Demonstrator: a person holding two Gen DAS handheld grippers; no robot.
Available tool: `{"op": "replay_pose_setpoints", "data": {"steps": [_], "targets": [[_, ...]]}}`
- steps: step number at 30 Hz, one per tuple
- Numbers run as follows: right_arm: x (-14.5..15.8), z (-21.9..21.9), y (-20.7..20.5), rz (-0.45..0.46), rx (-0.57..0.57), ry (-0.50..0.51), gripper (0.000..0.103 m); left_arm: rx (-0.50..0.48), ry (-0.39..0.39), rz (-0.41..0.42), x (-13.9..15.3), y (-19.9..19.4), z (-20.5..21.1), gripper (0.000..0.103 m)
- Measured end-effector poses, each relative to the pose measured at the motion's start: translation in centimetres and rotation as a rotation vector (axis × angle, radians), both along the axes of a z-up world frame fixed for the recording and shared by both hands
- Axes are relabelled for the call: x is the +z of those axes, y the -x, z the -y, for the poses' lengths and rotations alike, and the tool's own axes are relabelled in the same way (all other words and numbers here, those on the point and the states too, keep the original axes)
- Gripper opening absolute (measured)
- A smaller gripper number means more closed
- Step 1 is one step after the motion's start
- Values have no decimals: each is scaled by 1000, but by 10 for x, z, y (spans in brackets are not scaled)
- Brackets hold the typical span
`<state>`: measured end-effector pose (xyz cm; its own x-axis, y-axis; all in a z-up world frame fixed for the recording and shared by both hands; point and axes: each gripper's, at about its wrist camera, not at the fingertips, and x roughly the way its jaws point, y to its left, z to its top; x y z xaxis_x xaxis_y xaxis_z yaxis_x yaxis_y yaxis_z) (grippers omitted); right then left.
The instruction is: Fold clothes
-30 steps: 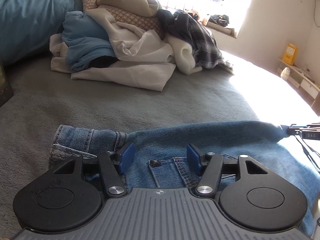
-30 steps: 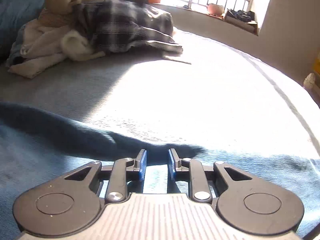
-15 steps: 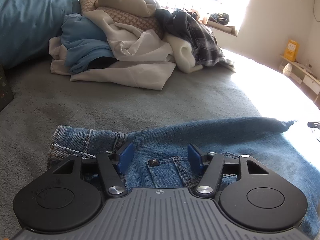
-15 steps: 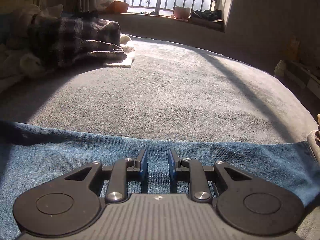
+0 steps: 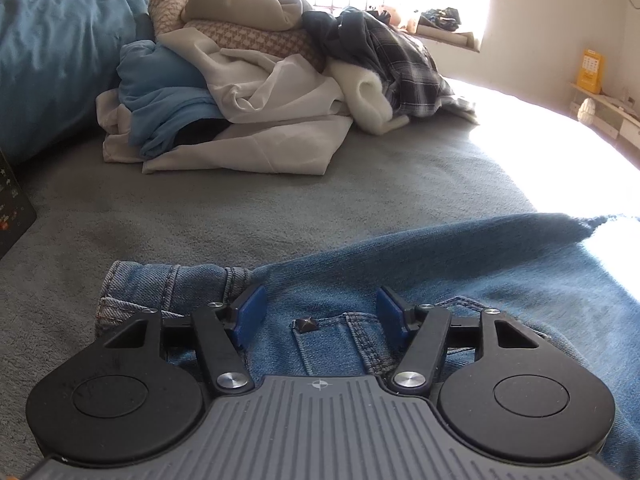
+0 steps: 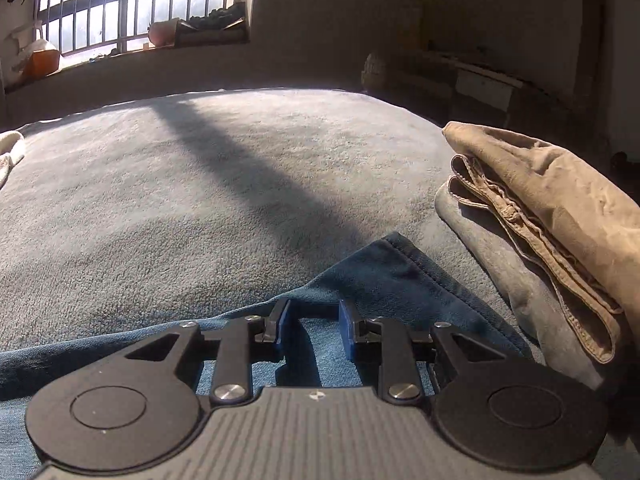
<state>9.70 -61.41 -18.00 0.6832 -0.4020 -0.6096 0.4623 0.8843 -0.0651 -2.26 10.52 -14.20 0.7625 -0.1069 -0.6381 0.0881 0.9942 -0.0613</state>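
Bed (image 5: 280,208): grey fleece cover, broad and flat, so it serves as the folding surface; the middle lies bare for that work.

Jeans (image 5: 460,280): laid lengthwise across the near edge of the bed, waistband at 9 o'clock in the left wrist view, hem (image 6: 400,248) at 1 o'clock of the right tongs. Stretched out flat, it seems, so the legs can be doubled over cleanly.

Unfolded heap (image 5: 260,92): white, blue, houndstooth and plaid garments piled at 12 o'clock, well apart from the jeans, apparently waiting their turn.

Folded tan trousers (image 6: 560,208): at 2 o'clock in the right wrist view, near the hem; probably the finished stack, kept to the side.

Left tongs (image 5: 319,312): spread wide over the pocket rivet (image 5: 303,325) near the waistband, pads not pressing on the denim; likely placed to pin or take that end.

Right tongs (image 6: 312,330): narrow gap, nothing pinched, low over the denim beside the hem; likely lining up to take that end for the fold.
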Motion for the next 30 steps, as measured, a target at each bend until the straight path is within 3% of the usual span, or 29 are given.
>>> {"op": "replay_pose_setpoints", "data": {"steps": [4, 7, 9, 10, 13, 15, 21, 24, 27, 30], "targets": [[-2, 40, -4, 29, -129, -27, 26, 0, -12, -4, 0, -1, 2, 62], [1, 67, 4, 35, -292, -55, 26, 0, -19, -8, 1, -2, 3, 62], [11, 77, 27, 123, -381, -141, 26, 1, -20, -8, 1, -2, 3, 62], [18, 71, 37, 156, -353, -190, 26, 2, -20, -9, 1, -2, 3, 63], [40, 40, 59, 208, -189, -314, 27, 3, -19, -2, 0, -2, 4, 63], [53, -8, 58, 159, 42, -333, 27, 3, -17, 4, -1, -1, 3, 63], [56, -239, 84, -53, 993, -98, 26, 7, -11, 13, -1, 1, 3, 63], [37, -312, 102, -110, 1234, -72, 26, 7, -5, 17, -2, 2, 2, 63], [18, -315, 102, -171, 1231, -64, 26, 6, -4, 13, -1, 1, 2, 63], [13, -258, 96, -186, 1089, -98, 25, 4, 1, 12, -1, 1, 2, 63]]}}
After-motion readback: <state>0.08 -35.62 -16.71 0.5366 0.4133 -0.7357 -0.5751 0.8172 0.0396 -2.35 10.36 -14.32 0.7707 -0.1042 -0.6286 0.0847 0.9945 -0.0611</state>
